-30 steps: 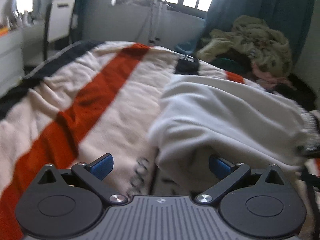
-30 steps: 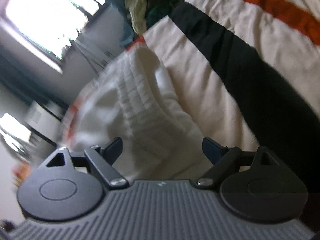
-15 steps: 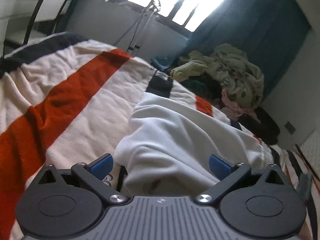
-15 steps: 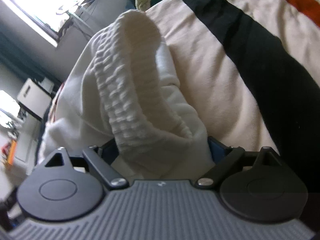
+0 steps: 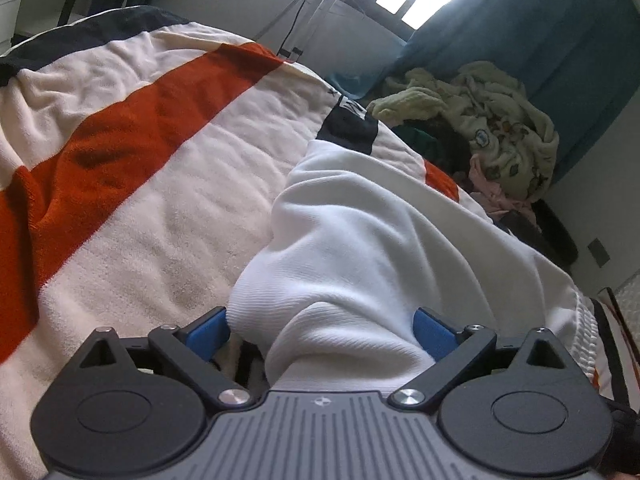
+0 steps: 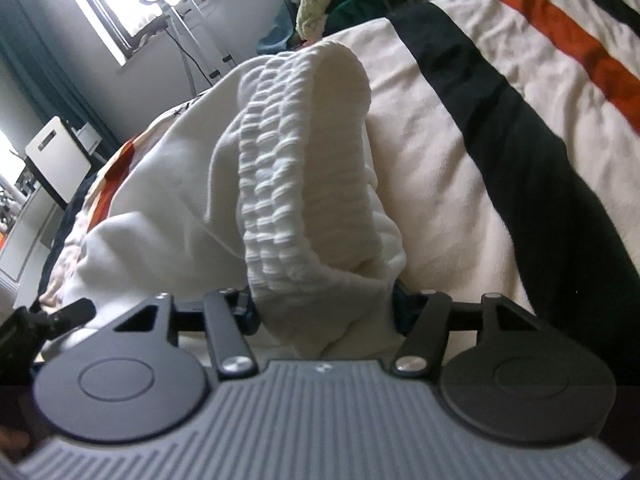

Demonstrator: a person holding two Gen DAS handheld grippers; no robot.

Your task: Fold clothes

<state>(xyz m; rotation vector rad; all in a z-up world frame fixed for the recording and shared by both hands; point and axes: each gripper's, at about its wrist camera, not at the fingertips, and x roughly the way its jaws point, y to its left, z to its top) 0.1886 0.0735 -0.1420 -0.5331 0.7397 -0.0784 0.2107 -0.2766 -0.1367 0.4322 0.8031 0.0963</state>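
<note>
Closing on cloth: right gripper (image 6: pixel 324 312), jaws narrowing around the gathered end of the white garment (image 6: pixel 304 184); ribbed elastic band bunched between the fingers (image 6: pixel 404 312), fabric filling the gap from side to side; wider apart a second before, with only a loose fold ahead of them.

Straddling cloth: left gripper (image 5: pixel 322 332), blue fingers (image 5: pixel 434 336) spread wide on either side of a rounded fold of the same white garment (image 5: pixel 380 248); pressed or not, impossible to tell; no squeeze visible in the fabric there.

Garment's place: lay stretched across the striped blanket (image 5: pixel 132 184) between the two tools; smooth end at the left tool, elastic end at the right; raised in a hump along its middle.

Changed since a second before: left view lower and closer, fold then off to one side and now centred between the fingers; right view steadier, band drawn fully into the jaws.

Meaning for the task: both ends apparently lined up for a two-handed pick; fold itself not yet begun.

Next need, as judged: left jaws closed on the fold before any lift, else one end likely to drag.

Risk: thick bunched band possibly slipping out of a partial pinch.

Background: heap of other clothes (image 5: pixel 480 120) beyond the bed, under the teal curtain (image 5: pixel 540 32).
</note>
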